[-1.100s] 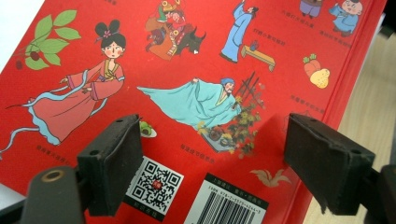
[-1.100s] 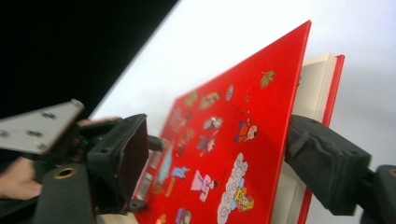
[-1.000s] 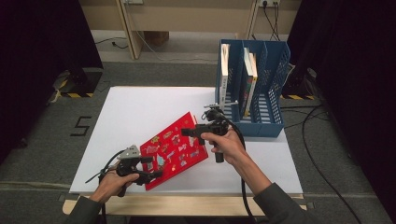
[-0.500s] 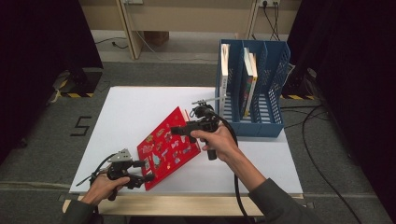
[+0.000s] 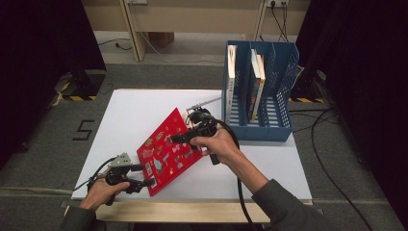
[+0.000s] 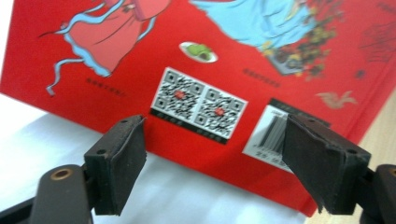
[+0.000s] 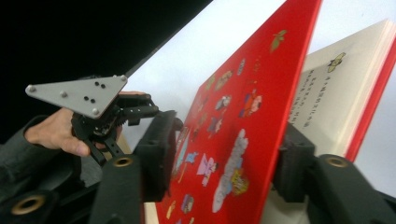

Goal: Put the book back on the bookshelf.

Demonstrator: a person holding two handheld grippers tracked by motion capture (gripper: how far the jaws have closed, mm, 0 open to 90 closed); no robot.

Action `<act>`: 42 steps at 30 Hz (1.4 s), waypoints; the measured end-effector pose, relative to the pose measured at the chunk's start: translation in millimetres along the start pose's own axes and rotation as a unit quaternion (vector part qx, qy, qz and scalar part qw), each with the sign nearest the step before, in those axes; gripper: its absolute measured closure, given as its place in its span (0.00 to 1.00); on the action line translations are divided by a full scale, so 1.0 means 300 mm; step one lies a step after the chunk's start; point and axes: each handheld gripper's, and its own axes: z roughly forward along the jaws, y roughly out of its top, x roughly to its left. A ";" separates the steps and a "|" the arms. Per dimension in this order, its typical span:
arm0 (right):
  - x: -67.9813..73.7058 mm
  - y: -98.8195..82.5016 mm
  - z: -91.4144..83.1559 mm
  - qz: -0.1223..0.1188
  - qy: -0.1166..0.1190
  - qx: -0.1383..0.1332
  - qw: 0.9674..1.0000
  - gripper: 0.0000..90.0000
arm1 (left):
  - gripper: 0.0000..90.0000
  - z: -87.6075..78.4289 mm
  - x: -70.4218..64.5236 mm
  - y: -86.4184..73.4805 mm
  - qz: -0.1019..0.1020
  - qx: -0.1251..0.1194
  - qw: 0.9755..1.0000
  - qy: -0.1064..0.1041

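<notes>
A red picture book (image 5: pixel 166 151) lies slanted on the white table (image 5: pixel 130 106), its cover tipped up. My right gripper (image 5: pixel 179 138) reaches over its far edge. In the right gripper view its jaws (image 7: pixel 226 130) straddle the raised red cover (image 7: pixel 243 116), with the cream pages (image 7: pixel 336 84) behind. They have just been closing, and a gap still shows at the pads. My left gripper (image 5: pixel 144 182) is at the book's near corner, and its open jaws (image 6: pixel 215 135) face the QR codes and barcode on the cover (image 6: pixel 261 60) with nothing between them.
A blue file holder (image 5: pixel 260 96) with upright books in its slots stands at the table's back right, just beyond my right hand. A cable trails from the right gripper off the front edge. The left hand and its gripper (image 7: pixel 93 107) show in the right gripper view.
The book has swung left and its cover stands steeper. My right gripper moved left and up with it, jaws narrower. My left hand drew back toward the front left corner.
</notes>
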 end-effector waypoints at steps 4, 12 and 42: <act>0.025 0.012 -0.008 -0.017 -0.006 0.007 1.000 0.59 | 0.25 -0.009 0.018 -0.017 -0.002 0.009 0.999 0.033; 0.107 0.071 -0.002 -0.058 -0.039 0.041 0.997 0.58 | 0.27 0.015 0.013 -0.015 -0.013 0.006 0.999 0.034; 0.282 0.168 -0.053 -0.116 -0.088 0.077 0.986 0.46 | 0.25 0.167 -0.065 0.062 0.006 -0.012 0.999 0.048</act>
